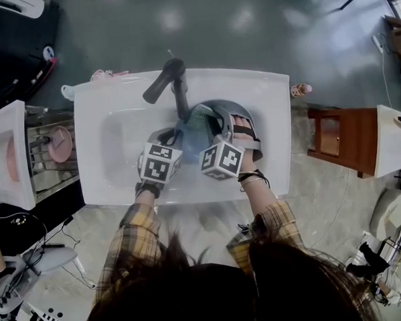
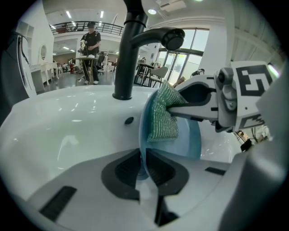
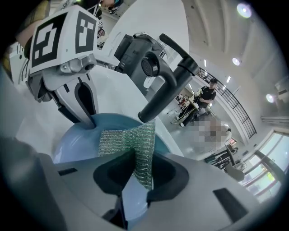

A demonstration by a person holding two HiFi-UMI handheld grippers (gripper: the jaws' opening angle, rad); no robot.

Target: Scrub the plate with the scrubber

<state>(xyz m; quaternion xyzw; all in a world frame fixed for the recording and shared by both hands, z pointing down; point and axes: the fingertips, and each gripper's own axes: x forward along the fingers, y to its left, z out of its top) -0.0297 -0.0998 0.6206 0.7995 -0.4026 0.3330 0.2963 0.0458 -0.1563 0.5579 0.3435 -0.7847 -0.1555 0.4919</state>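
So this is looking like the actual scrubbing step, not the setup. The left gripper [image 2: 144, 164] is clamping down on the near rim of the blue plate [image 2: 195, 140] and holding it up on edge inside the white sink [image 1: 111, 127], just below the black faucet [image 2: 128, 54]. The right gripper [image 3: 135, 173] is pinching the green scrubber [image 3: 128, 140] tight between its jaws. The free part of the scrubber is lying against the plate's face, up by the far rim near the faucet. In the head view the two grippers are sitting side by side in the middle of the basin, with the plate between them. I'm not seeing any water running.

My guess is we're somewhere mid-scrub, since the scrubber is covering only the far part of the face and the nearer part is sitting bare. The next move is probably calling for strokes dragging the scrubber back across the face toward the near rim, with steady pressure. The tricky bit is that the left side is gripping only a thin rim, so it's going to need to brace hard or the plate could be twisting under the push. The spout is also hanging close above, so there isn't much room up there.
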